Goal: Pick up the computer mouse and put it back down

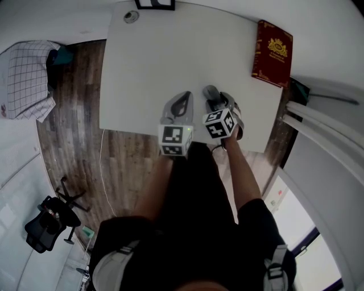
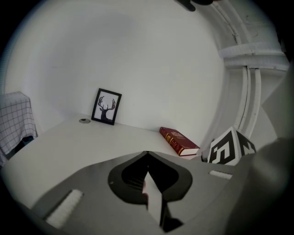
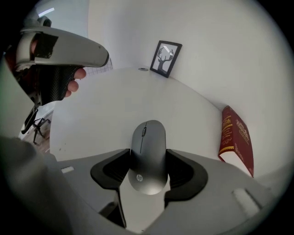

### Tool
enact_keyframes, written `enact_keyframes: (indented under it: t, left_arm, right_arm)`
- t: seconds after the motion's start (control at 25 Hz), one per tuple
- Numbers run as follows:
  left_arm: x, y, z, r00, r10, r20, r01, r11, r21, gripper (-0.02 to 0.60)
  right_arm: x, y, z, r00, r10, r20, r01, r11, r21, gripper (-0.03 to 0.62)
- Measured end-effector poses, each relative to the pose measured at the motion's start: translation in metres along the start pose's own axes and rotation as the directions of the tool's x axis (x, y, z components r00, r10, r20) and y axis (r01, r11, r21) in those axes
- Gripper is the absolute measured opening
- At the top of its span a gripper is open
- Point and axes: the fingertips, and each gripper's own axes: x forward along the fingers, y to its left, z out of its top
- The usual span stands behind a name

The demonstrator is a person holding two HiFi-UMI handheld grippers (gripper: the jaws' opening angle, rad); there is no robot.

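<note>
A dark grey computer mouse (image 3: 147,137) lies lengthwise between the jaws of my right gripper (image 3: 148,154), and both pads touch its sides. In the head view the mouse (image 1: 211,94) pokes out beyond the right gripper (image 1: 220,103) near the front edge of the white table (image 1: 159,57). Whether it rests on the table or hangs just above it is not clear. My left gripper (image 1: 181,102) is beside it on the left, shut and empty, its tips (image 2: 147,156) meeting over the tabletop.
A red book (image 1: 272,53) lies at the table's far right. A framed antler picture (image 2: 106,106) leans on the wall at the back, with a round grommet (image 1: 131,17) near it. On the floor to the left are an office chair (image 1: 48,221) and a checked cloth (image 1: 25,79).
</note>
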Motion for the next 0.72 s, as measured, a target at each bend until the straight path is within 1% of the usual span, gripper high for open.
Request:
enact_keyframes:
  t: [0.24, 0.4, 0.44, 0.52, 0.72]
  left_arm:
    - [-0.001, 0.0, 0.003, 1.0, 0.005, 0.008, -0.005, 1.0, 0.008, 0.002]
    - [-0.004, 0.002, 0.01, 1.0, 0.011, 0.026, -0.012, 1.0, 0.018, 0.002]
    - [-0.005, 0.003, 0.013, 0.999, 0.014, 0.034, -0.014, 1.0, 0.021, 0.002]
    - [-0.007, 0.002, 0.021, 0.998, 0.017, 0.057, -0.019, 0.999, 0.028, 0.002]
    - [-0.017, -0.006, 0.054, 0.989, -0.005, 0.146, -0.004, 0.998, 0.06, 0.002]
  right_arm:
    - [-0.012, -0.009, 0.016, 0.993, -0.008, 0.119, -0.003, 0.996, 0.089, 0.262]
    - [-0.029, -0.018, 0.032, 0.97, -0.024, 0.24, -0.016, 0.986, 0.164, 0.262]
    - [-0.036, -0.022, 0.038, 0.96, -0.036, 0.277, -0.018, 0.982, 0.187, 0.262]
    - [-0.051, -0.031, 0.049, 0.93, -0.067, 0.361, -0.018, 0.974, 0.228, 0.262]
    - [-0.096, -0.052, 0.08, 0.829, -0.153, 0.538, -0.016, 0.955, 0.296, 0.262]
